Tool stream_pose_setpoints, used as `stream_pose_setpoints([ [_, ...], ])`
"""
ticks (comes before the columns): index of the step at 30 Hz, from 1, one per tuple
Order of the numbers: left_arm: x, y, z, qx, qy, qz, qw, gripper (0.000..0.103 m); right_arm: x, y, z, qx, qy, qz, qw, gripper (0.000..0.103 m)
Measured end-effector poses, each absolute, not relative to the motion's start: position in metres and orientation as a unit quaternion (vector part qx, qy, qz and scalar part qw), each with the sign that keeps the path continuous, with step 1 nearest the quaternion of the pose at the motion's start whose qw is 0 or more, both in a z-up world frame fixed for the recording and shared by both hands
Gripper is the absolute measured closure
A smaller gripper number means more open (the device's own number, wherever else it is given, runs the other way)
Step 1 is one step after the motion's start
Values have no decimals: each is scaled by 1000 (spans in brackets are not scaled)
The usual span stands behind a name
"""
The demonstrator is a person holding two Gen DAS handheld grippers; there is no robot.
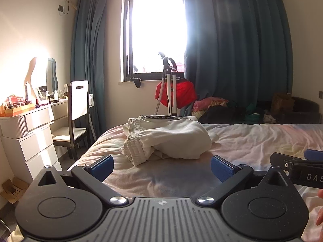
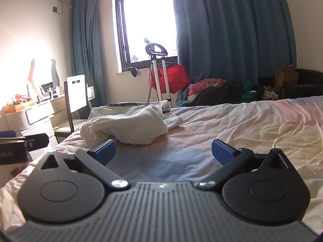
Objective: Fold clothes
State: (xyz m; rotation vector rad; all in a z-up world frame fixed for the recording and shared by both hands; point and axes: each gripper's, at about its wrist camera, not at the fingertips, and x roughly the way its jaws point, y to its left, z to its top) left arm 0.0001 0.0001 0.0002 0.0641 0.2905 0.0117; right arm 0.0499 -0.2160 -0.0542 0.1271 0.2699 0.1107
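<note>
A crumpled cream-white garment [image 1: 167,139] with elastic cuffs and a patterned waistband lies bunched on the pale pink bed sheet [image 1: 252,141]. My left gripper [image 1: 162,167] hovers just short of it, open, with nothing between its blue pads. In the right wrist view the same white garment [image 2: 129,125] lies ahead and to the left. My right gripper [image 2: 163,152] is open over bare sheet [image 2: 242,125], its left pad close to the garment's edge. Each gripper shows at the edge of the other's view.
A white dresser [image 1: 36,133] with clutter and a chair [image 1: 77,109] stand left of the bed. A garment steamer [image 1: 170,84] with a red item stands under the window. Clothes are piled on the floor [image 1: 222,109] by the blue curtains. A dark armchair [image 2: 302,82] is at far right.
</note>
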Motion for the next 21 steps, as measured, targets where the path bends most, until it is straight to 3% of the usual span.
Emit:
stream_pose_setpoints([
  [21, 0, -2, -3, 24, 154, 5, 988, 0, 49, -214, -61, 63, 123, 34, 990, 0],
])
